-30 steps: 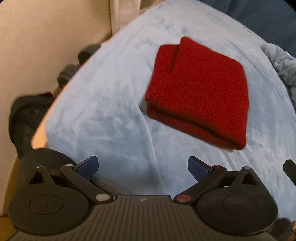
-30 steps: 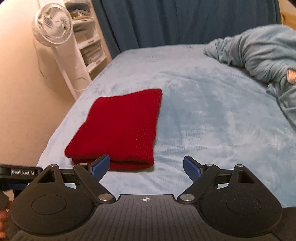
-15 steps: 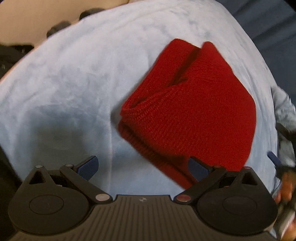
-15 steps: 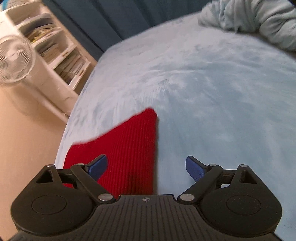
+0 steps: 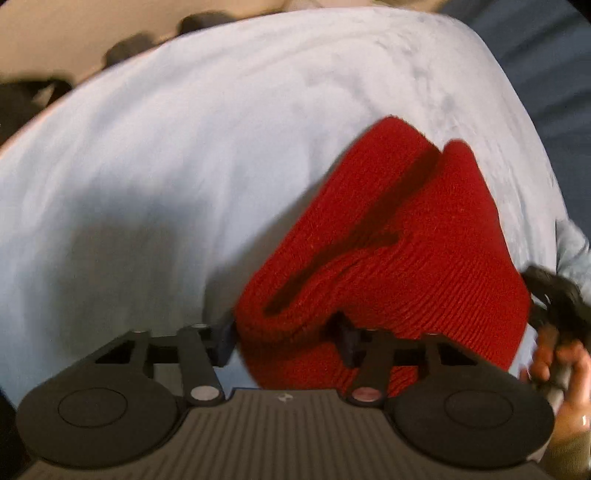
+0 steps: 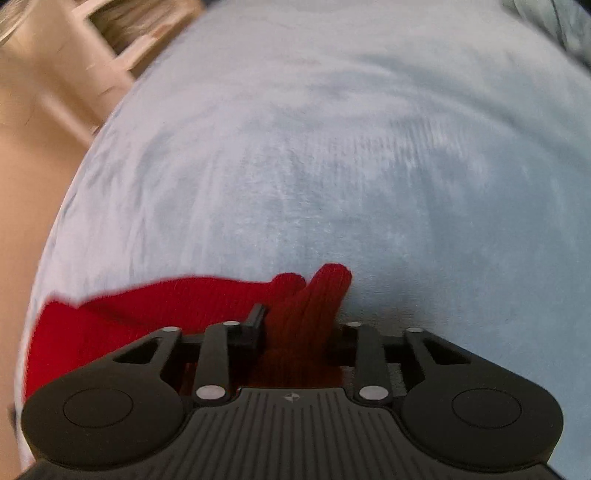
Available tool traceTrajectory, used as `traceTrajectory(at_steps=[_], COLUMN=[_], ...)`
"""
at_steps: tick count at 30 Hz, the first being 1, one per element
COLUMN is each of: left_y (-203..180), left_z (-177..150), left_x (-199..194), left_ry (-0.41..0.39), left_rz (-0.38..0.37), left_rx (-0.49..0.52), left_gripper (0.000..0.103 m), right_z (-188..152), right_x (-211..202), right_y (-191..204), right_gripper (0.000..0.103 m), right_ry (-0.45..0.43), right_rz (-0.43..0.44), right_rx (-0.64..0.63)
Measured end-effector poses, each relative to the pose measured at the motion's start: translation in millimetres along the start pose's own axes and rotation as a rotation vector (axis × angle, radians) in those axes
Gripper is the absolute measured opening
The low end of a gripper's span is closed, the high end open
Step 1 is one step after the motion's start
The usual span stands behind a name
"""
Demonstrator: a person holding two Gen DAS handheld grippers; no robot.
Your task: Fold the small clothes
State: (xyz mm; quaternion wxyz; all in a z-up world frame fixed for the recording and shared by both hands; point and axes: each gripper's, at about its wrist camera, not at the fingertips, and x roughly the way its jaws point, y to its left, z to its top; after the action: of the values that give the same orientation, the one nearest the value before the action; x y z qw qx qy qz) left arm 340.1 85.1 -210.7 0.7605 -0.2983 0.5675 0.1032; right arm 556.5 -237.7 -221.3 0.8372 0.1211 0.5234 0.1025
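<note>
A folded red knit garment (image 5: 399, 266) lies on the pale blue bed cover (image 5: 184, 155). My left gripper (image 5: 286, 338) is shut on its near folded edge, the cloth bunched between the fingers. In the right wrist view the same red garment (image 6: 155, 314) stretches left, and my right gripper (image 6: 299, 332) is shut on its corner, which sticks up past the fingers. The other gripper and the hand holding it show at the right edge of the left wrist view (image 5: 554, 332).
The bed cover (image 6: 332, 147) fills most of both views. A beige wall and floor (image 6: 33, 155) lie past the bed's left edge, with a shelf unit (image 6: 110, 40) at the back. A crumpled grey-blue blanket (image 6: 554, 18) sits at the far right.
Both grippers moved down onto the red garment and closed on it, the left on the near folded edge, the right on a corner. They were open above it before.
</note>
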Motion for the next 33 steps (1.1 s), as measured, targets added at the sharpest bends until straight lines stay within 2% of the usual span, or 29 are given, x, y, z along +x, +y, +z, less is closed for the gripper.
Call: traceTrajectory(at_steps=[1, 3, 5, 8, 10, 11, 13, 14, 16, 18, 20, 22, 23, 24, 25, 26, 27, 28, 30, 33], left_y=[-8.7, -40.5, -89.0, -167.0, -200.2, -209.8, -210.5, -204.5, -188.4, -171.0, -162.7, -154.0, -152.0, -148.2, -143.9, -138.1, -129.2, -117.3, -91.7, -58.3], left_z=[10.6, 40.6, 73.6, 102.6, 101.6, 96.0, 86.3, 85.8, 94.2, 102.0, 108.7, 111.3, 110.3, 108.0, 103.3, 95.3, 85.5, 72.4, 40.1, -9.4], left_x=[0.3, 6.7, 21.4, 47.4, 57.3, 58.2, 54.7, 51.2, 45.8, 42.2, 47.4, 43.7, 40.7, 37.6, 32.7, 25.1, 15.7, 4.7, -16.7, -29.2], left_ry=[-0.009, -0.034, -0.040, 0.001, 0.016, 0.001, -0.033, -0.040, -0.043, -0.067, -0.108, -0.164, -0.162, -0.142, -0.137, -0.154, -0.167, -0.190, -0.219, -0.172], left_rz=[0.000, -0.013, -0.045, -0.103, -0.081, -0.054, -0.017, -0.012, -0.022, 0.004, 0.049, 0.087, 0.085, 0.065, 0.052, 0.046, 0.031, 0.022, 0.010, -0.035], left_rx=[0.043, 0.214, 0.437, 0.683, 0.742, 0.765, 0.803, 0.800, 0.758, 0.726, 0.695, 0.666, 0.675, 0.677, 0.674, 0.682, 0.690, 0.680, 0.683, 0.708], left_gripper=[0.050, 0.047, 0.047, 0.047, 0.047, 0.047, 0.045, 0.043, 0.040, 0.021, 0.027, 0.027, 0.037, 0.055, 0.060, 0.072, 0.090, 0.093, 0.094, 0.094], right_z=[-7.4, -24.2, -62.8, -169.2, -238.6, -262.0, -287.8, -292.4, -286.9, -275.9, -264.4, -260.2, -258.3, -257.9, -259.6, -260.4, -262.7, -264.9, -268.3, -268.5], right_x=[-10.2, -33.5, -66.4, -111.2, -119.6, -119.9, -118.9, -118.8, -117.0, -118.4, -122.7, -123.9, -123.6, -122.8, -123.9, -125.1, -128.4, -131.8, -136.5, -137.3], right_y=[-10.5, -42.3, -80.6, -119.4, -114.1, -108.4, -95.5, -90.6, -87.3, -91.7, -94.2, -94.3, -91.9, -92.1, -91.9, -92.4, -94.2, -96.3, -101.6, -110.7], right_gripper=[0.025, 0.023, 0.022, 0.021, 0.022, 0.022, 0.022, 0.023, 0.024, 0.032, 0.043, 0.045, 0.047, 0.049, 0.050, 0.053, 0.058, 0.059, 0.060, 0.061], right_ry=[-0.018, -0.056, -0.121, -0.191, -0.205, -0.226, -0.289, -0.322, -0.334, -0.322, -0.307, -0.301, -0.293, -0.283, -0.278, -0.282, -0.292, -0.299, -0.300, -0.284], right_rz=[0.005, 0.016, 0.045, 0.090, 0.116, 0.127, 0.134, 0.119, 0.086, 0.072, 0.029, -0.003, -0.017, -0.038, -0.049, -0.049, -0.047, -0.048, -0.035, 0.011], right_rx=[0.028, 0.125, 0.257, 0.539, 0.700, 0.755, 0.829, 0.847, 0.837, 0.779, 0.731, 0.707, 0.704, 0.710, 0.717, 0.724, 0.739, 0.757, 0.788, 0.851])
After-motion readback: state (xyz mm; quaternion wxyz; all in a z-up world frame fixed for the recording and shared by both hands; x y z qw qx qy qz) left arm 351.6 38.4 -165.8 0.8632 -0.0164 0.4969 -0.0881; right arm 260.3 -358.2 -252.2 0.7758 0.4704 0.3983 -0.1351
